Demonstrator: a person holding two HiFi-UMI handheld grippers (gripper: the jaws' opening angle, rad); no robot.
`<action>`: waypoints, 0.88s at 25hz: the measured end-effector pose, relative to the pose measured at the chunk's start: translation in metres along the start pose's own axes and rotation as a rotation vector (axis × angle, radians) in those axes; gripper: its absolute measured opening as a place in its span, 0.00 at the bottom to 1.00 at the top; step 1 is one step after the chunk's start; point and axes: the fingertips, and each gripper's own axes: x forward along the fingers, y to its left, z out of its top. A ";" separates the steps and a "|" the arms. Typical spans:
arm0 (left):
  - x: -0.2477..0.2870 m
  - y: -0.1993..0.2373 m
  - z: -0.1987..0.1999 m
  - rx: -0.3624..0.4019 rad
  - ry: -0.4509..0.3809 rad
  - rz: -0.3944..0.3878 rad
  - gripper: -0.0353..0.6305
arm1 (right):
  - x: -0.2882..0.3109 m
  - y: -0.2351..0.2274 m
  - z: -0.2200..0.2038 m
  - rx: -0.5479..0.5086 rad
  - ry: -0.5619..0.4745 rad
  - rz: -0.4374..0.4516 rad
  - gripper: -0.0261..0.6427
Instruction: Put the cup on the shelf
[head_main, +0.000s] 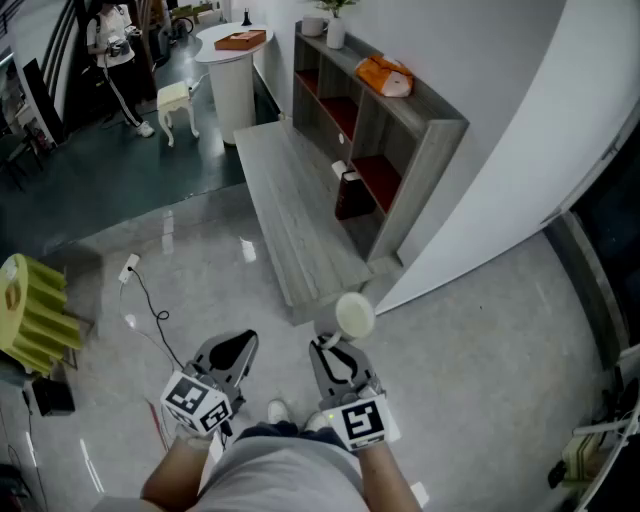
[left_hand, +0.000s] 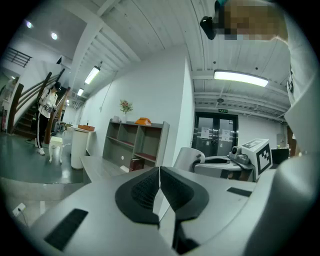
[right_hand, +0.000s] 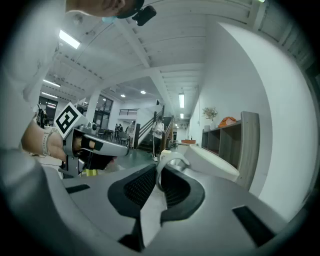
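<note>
A white cup hangs tipped on its side over the floor, my right gripper shut on its handle. In the right gripper view the handle sits clamped between the black pads and the cup body stretches away to the right. My left gripper is shut with nothing in it, level with the right one; in its own view the left gripper shows its pads pressed together and the cup off to the right. The grey shelf stands against the white wall ahead, well beyond the cup.
A low grey platform runs along the shelf's front. On the shelf are an orange object, a white vase and a dark box. Farther off: a white round table, a stool, a person. A yellow object and a cable lie left.
</note>
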 end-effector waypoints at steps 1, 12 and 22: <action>-0.001 0.003 0.001 0.000 -0.001 0.000 0.08 | 0.002 0.001 0.001 0.001 -0.001 -0.003 0.10; -0.017 0.044 0.006 -0.008 -0.020 -0.029 0.08 | 0.034 0.018 0.010 0.018 -0.009 -0.049 0.10; -0.028 0.068 0.012 0.000 -0.047 -0.038 0.08 | 0.059 0.022 0.023 0.003 -0.038 -0.078 0.10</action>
